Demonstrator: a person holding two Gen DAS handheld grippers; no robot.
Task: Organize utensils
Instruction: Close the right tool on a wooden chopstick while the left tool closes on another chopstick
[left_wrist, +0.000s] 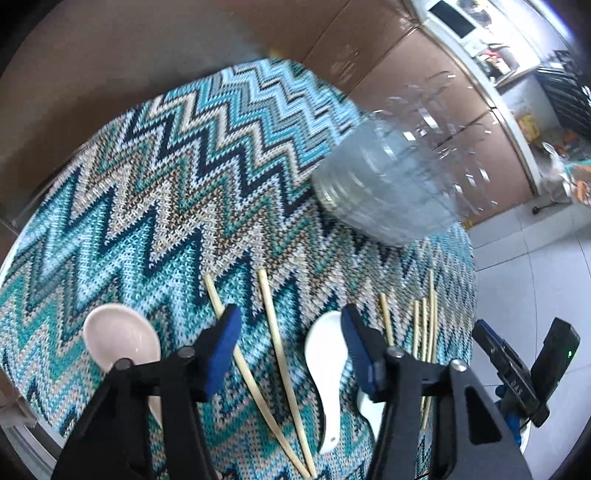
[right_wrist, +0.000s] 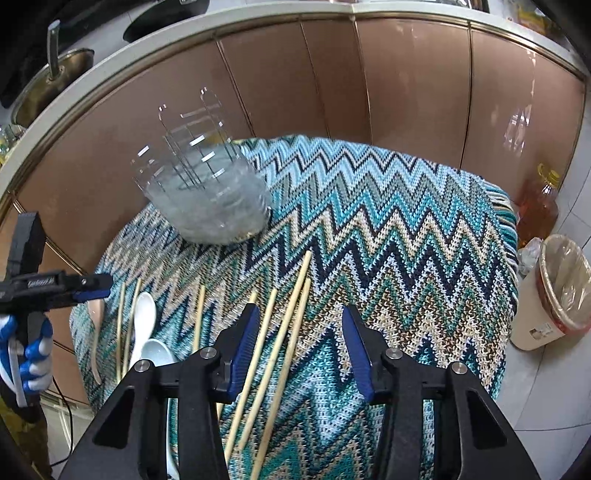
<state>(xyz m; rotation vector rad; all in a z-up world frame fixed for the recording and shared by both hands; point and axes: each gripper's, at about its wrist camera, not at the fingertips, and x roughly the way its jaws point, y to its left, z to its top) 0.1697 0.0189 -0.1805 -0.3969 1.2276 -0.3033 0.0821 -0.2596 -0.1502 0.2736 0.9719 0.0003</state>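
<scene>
Your pale bamboo chopsticks (right_wrist: 284, 332) lie loose on the teal zigzag knitted cloth (right_wrist: 388, 229), long axes running away from you, slightly fanned. Your right gripper (right_wrist: 301, 343) has its blue pads part-way apart, straddling three sticks without pressing them. Your left gripper (left_wrist: 290, 347) is likewise half spread over two chopsticks (left_wrist: 273, 354), gripping nothing; the white ceramic spoon (left_wrist: 327, 365) lies by its right pad, a pinkish spoon (left_wrist: 118, 339) at its left. The clear slotted plastic holder (right_wrist: 207, 192) stands beyond, upright.
</scene>
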